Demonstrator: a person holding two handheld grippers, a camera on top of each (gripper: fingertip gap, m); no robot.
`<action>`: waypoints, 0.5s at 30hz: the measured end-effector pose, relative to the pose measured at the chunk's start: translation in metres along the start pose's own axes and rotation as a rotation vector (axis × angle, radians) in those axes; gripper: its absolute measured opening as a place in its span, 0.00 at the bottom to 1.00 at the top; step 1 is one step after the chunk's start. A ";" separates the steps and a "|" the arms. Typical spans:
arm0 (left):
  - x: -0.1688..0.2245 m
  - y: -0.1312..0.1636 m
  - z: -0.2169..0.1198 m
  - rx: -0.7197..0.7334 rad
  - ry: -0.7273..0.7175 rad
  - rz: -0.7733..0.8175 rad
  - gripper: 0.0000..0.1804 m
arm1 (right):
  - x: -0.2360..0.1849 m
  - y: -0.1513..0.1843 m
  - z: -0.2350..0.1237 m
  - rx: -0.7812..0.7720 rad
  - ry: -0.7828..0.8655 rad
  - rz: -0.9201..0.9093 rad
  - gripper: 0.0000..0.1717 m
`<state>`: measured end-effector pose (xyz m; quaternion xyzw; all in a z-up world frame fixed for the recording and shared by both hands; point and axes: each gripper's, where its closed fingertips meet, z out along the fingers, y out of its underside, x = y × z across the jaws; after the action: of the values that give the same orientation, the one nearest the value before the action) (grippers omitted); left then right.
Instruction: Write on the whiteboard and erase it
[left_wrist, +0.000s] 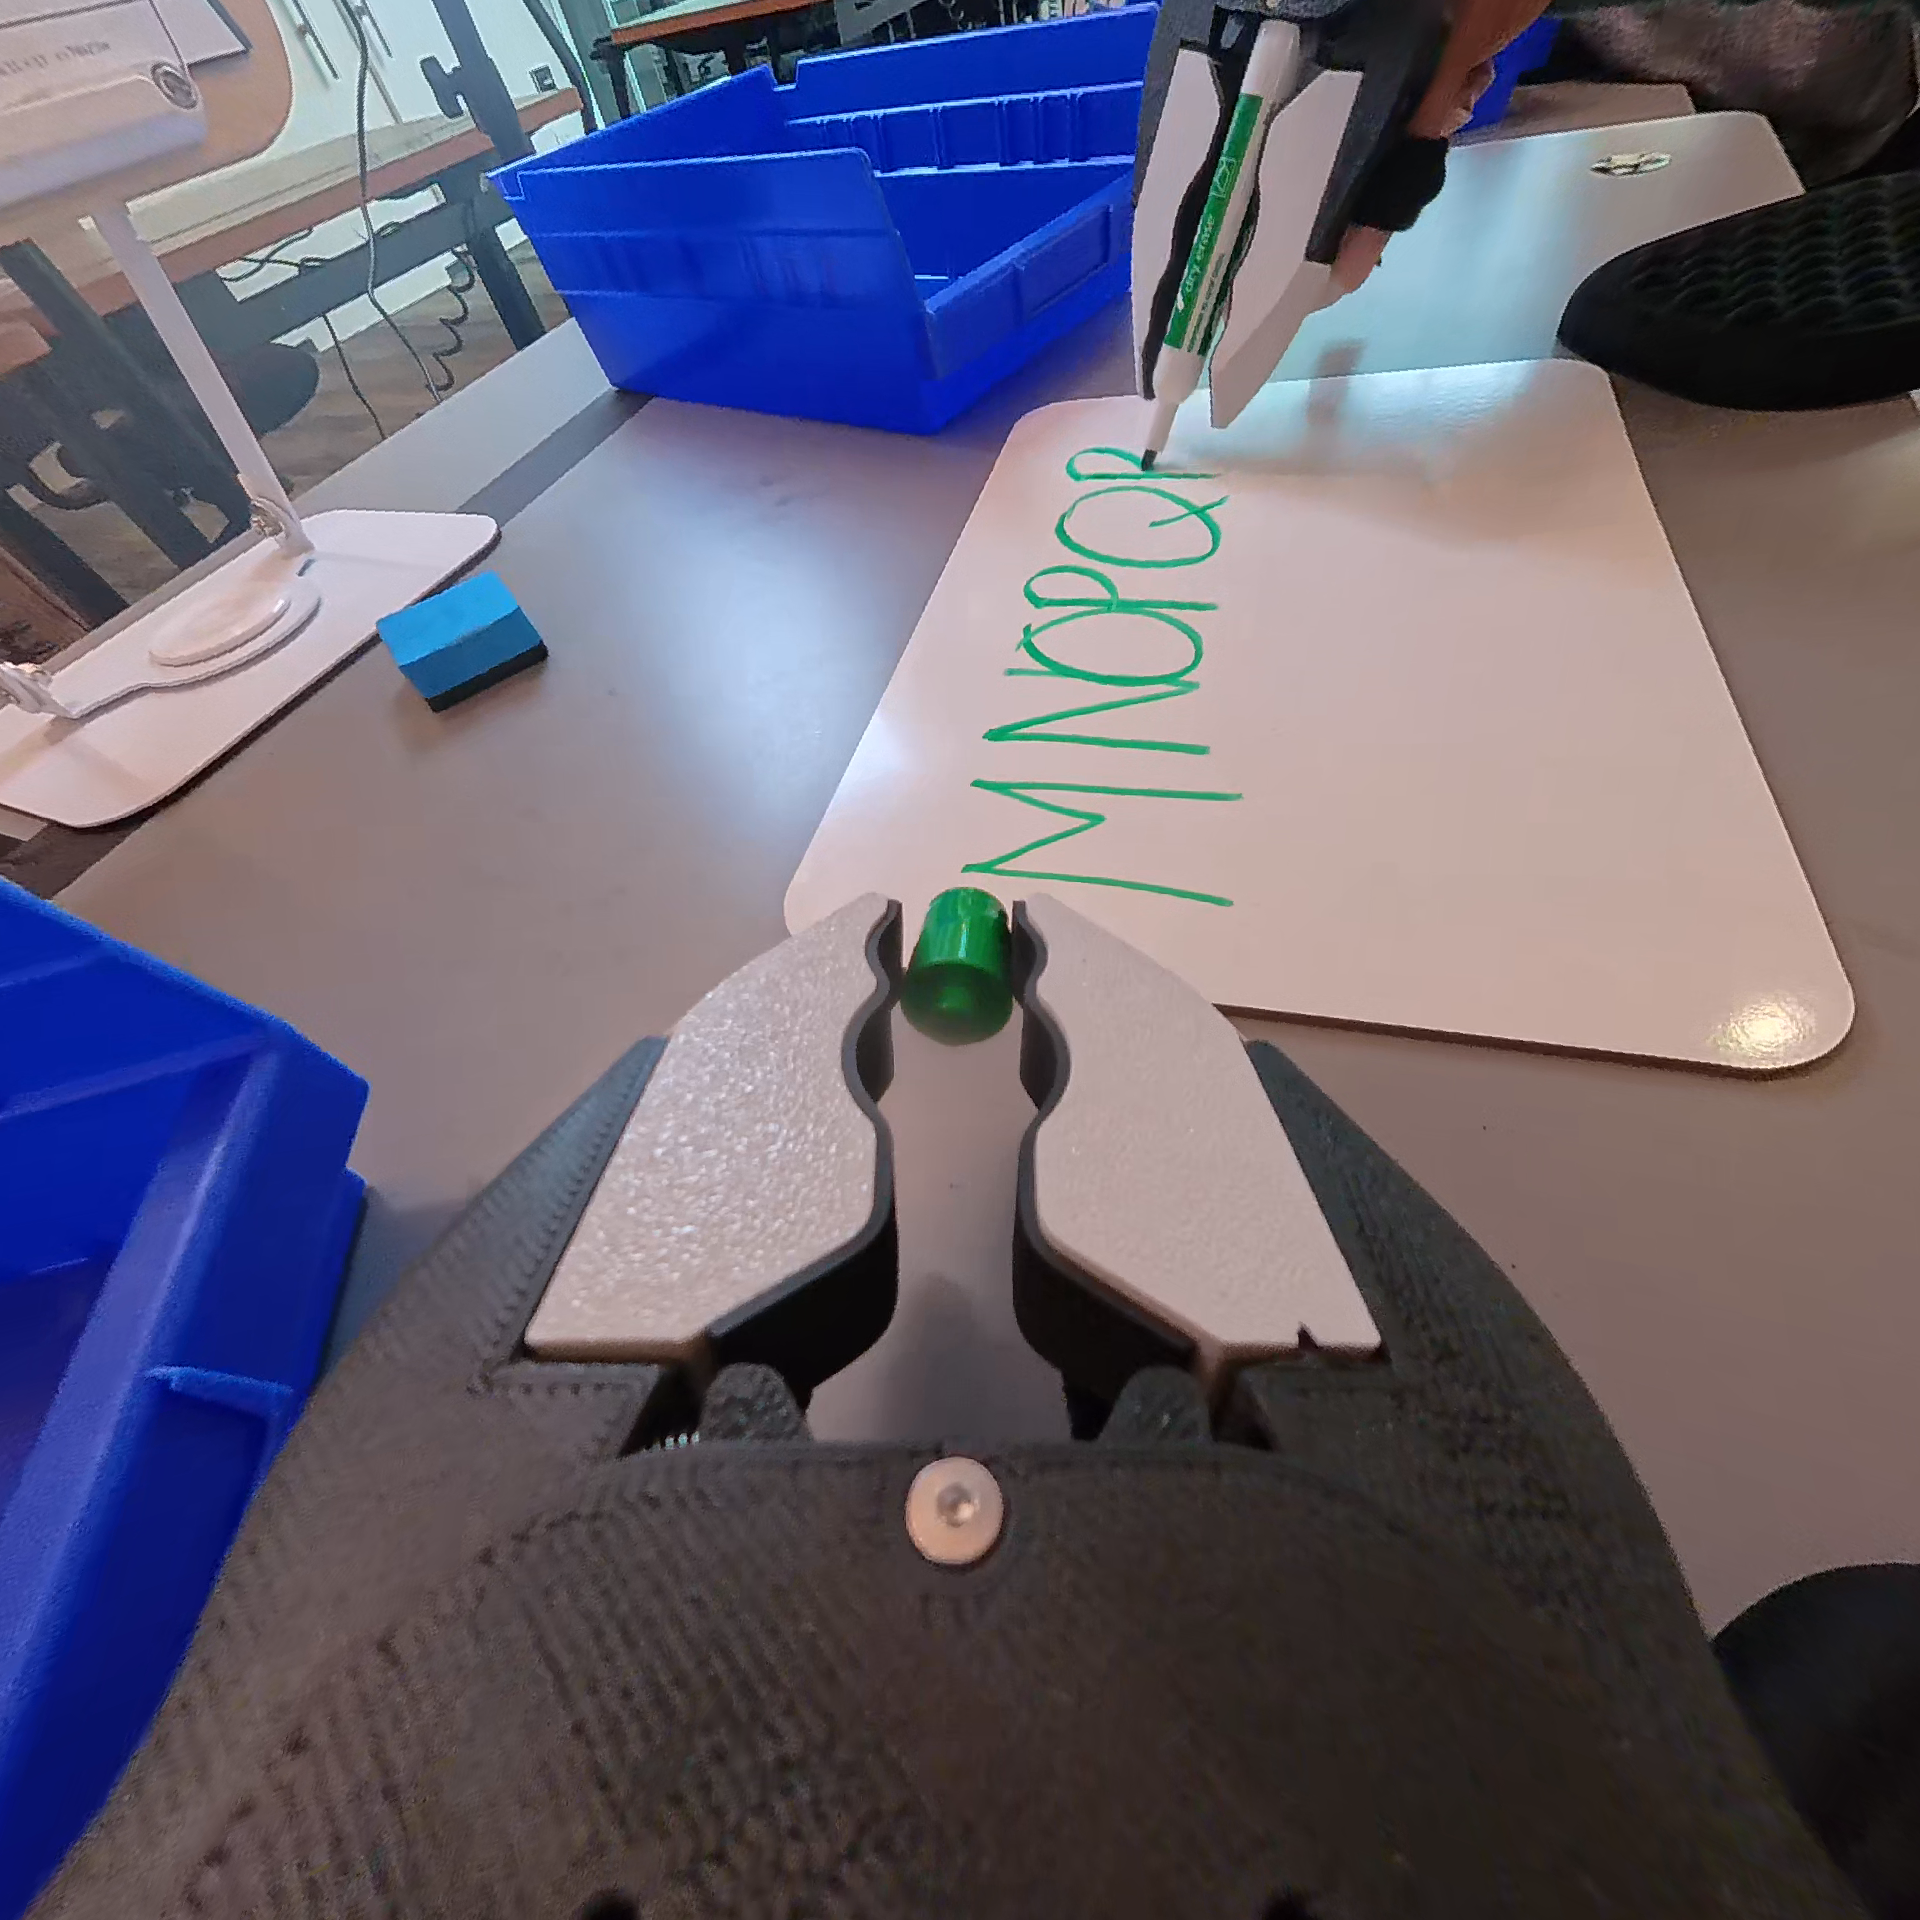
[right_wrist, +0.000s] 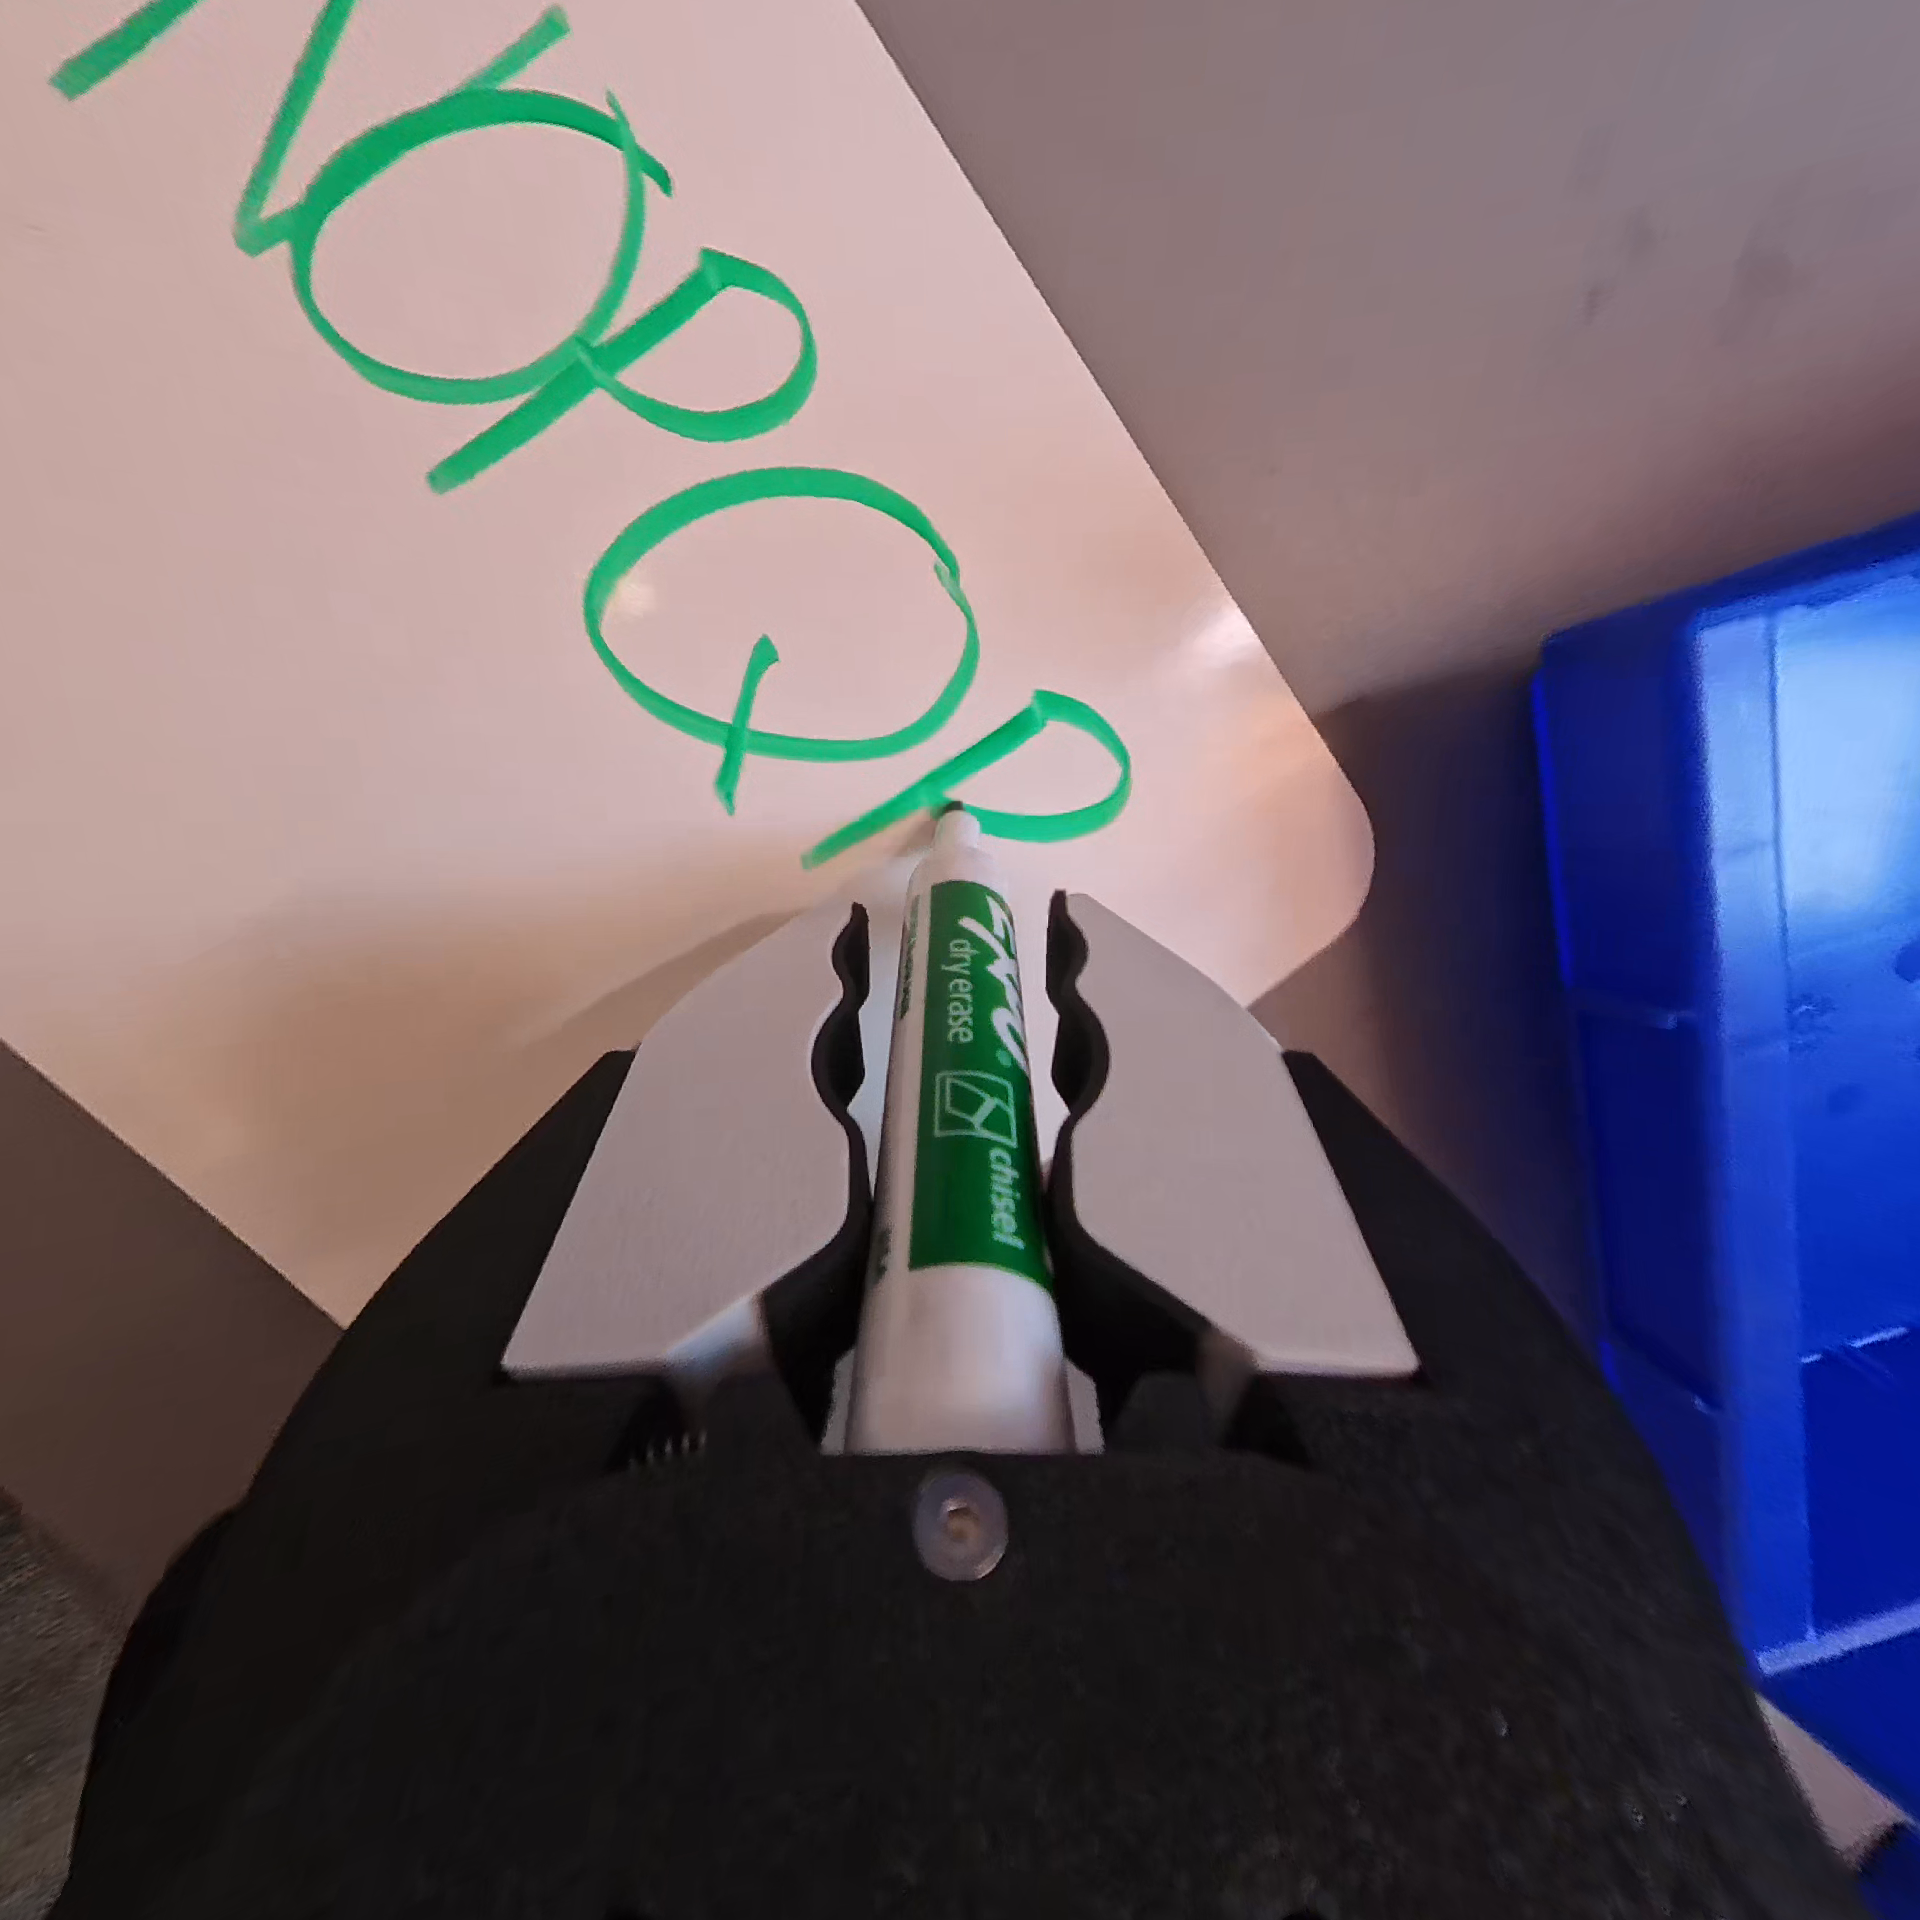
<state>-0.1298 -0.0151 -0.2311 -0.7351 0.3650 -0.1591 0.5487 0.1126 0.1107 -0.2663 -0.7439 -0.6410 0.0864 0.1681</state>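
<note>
You had the whiteboard (left_wrist: 1455, 727) lying flat on the grey table (left_wrist: 520, 935), and everything else sat around it. Beyond its far edge stood a blue bin (left_wrist: 831, 239), near that edge but not touching it; the right wrist view showed the same bin (right_wrist: 1714, 1039) just off the board's rounded corner (right_wrist: 1340, 831). To the board's left lay open table, with the blue eraser (left_wrist: 462, 652) well clear of the edge and a white stand base (left_wrist: 208, 665) farther out. Most of the board to the right of the green writing (left_wrist: 1132, 675) was bare.

Your right gripper (right_wrist: 951, 914) gripped the green-and-white marker (right_wrist: 961, 1091), its barrel running lengthwise between the fingers, tip forward and tilted down. The tip (left_wrist: 1151, 457) touched the board at the last letter, close to the far edge. Your left gripper (left_wrist: 954, 925) was clamped on the green cap (left_wrist: 956, 977) at the board's near left corner, the cap's axis along the fingers, its open end facing the camera.
</note>
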 end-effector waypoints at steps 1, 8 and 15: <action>0.000 0.000 0.000 0.000 0.000 0.001 0.11 | 0.005 0.004 -0.001 -0.006 0.009 0.012 0.20; 0.000 0.000 0.000 -0.001 0.002 -0.008 0.11 | -0.001 0.035 -0.014 -0.020 -0.014 0.076 0.20; 0.006 -0.007 -0.001 0.045 0.028 0.007 0.11 | -0.010 -0.012 -0.046 0.298 0.012 0.074 0.20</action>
<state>-0.1237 -0.0191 -0.2254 -0.7190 0.3715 -0.1755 0.5606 0.1154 0.0959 -0.2199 -0.7344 -0.5923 0.1822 0.2770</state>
